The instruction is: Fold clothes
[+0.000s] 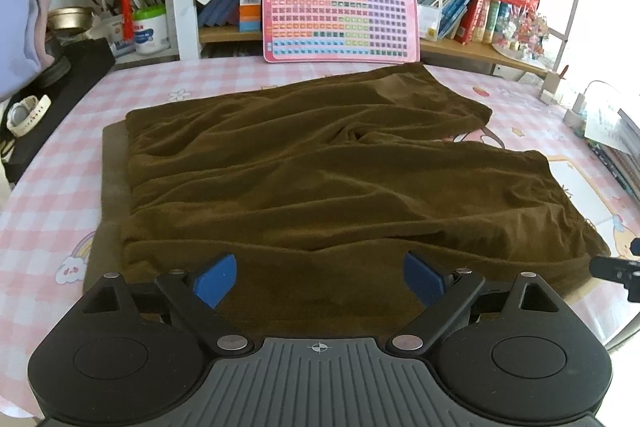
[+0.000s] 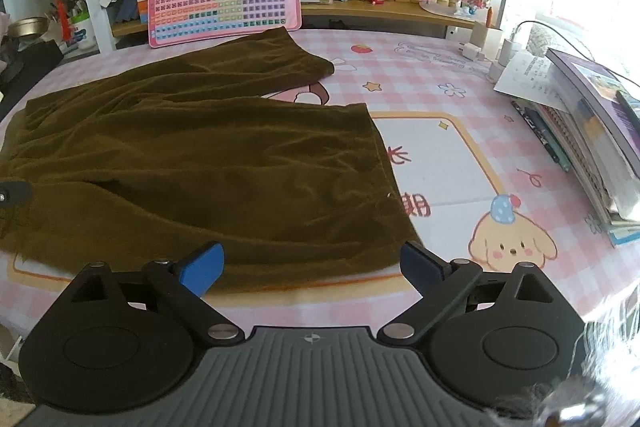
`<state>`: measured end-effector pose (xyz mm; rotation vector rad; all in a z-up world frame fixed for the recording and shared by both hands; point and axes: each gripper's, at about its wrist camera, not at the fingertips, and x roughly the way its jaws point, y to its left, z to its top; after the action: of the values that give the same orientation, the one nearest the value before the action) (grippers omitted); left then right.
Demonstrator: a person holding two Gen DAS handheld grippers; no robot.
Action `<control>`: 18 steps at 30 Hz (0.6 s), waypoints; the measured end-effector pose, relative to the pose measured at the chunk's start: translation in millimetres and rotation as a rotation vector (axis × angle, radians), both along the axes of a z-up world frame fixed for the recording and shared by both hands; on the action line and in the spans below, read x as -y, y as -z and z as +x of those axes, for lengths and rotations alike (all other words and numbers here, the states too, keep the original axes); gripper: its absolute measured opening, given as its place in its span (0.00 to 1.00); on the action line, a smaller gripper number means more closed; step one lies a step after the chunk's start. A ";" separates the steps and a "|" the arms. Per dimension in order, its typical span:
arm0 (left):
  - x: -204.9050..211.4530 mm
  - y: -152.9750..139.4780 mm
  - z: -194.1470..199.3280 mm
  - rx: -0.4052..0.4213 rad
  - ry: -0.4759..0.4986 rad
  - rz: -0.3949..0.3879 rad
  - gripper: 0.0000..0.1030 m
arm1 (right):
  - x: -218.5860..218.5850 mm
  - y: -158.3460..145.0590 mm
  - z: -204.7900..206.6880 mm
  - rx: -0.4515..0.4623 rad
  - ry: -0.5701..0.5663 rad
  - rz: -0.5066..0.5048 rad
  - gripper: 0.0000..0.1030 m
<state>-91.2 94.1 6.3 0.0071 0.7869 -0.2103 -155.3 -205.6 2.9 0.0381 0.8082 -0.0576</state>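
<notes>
A: The dark brown velvety trousers (image 1: 320,179) lie spread and rumpled on the pink checked tabletop (image 1: 48,211), waistband left, 2 legs running right. The cloth looks soft, limp and fairly light; it would likely sag unless taken at the hems or waistband.

B: The left tool (image 1: 319,279) hangs over the near edge, blue pads spread, pinching nothing. The right tool (image 2: 311,269) is likewise spread and empty by the near leg's hem.

A: Containers? A brass-coloured bowl (image 1: 70,18), contents hidden, and a white green-lidded tub (image 1: 150,29) beside pens.
</notes>
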 end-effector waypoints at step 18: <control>20.7 -13.3 56.1 0.005 -0.249 0.034 0.90 | 68.9 -16.7 155.2 0.028 -0.304 0.027 0.92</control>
<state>-35.0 73.4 19.6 -0.0582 0.7789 0.0387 -0.1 -274.5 19.5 -0.0588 0.7791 0.2401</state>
